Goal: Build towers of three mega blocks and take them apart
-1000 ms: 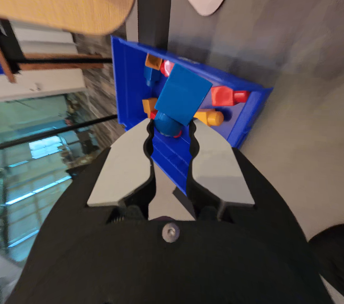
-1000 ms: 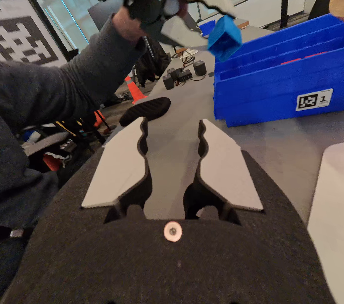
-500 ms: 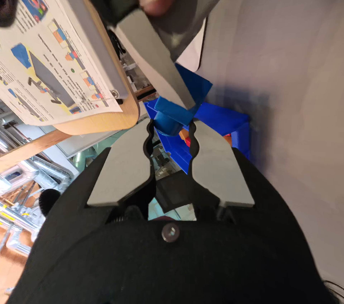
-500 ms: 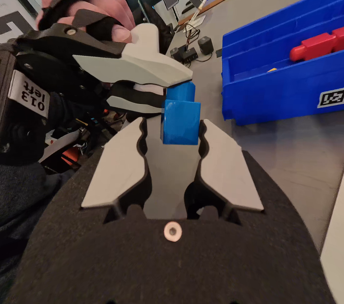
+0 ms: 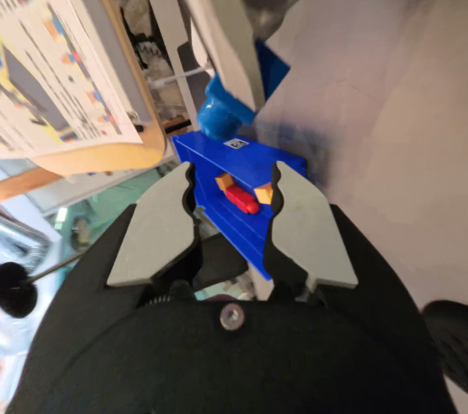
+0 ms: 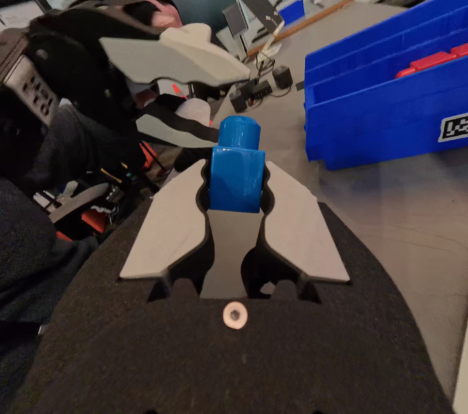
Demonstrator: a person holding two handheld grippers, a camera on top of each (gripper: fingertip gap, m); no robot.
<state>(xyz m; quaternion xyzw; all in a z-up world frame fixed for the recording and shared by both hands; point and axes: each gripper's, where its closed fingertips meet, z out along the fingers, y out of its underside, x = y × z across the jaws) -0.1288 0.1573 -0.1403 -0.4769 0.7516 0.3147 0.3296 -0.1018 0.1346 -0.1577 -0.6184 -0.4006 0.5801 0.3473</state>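
Note:
My right gripper [image 6: 236, 166] is shut on a blue mega block [image 6: 235, 178], held upright above the grey table with its stud pointing away. My left gripper [image 6: 233, 105] is open and empty just behind and left of the stud. In the left wrist view my left gripper [image 5: 233, 166] is open, and the blue block [image 5: 217, 118] sits ahead of it, pinched by a right gripper finger [image 5: 233, 52]. The blue bin [image 5: 243, 156] holds a red block [image 5: 240, 196] and orange blocks [image 5: 224, 180]. The bin [image 6: 379, 123] shows red blocks [image 6: 430, 63] at right.
A wooden board with a printed sheet [image 5: 63, 72] stands left of the bin. Small black devices and cables [image 6: 258, 92] lie on the grey table [image 6: 379, 211] beyond the block. A white pad [image 6: 461, 376] is at the right edge.
The left gripper carried the blue block from above the bin to the right gripper. The right gripper shut on it. The left gripper opened, let go and drew back.

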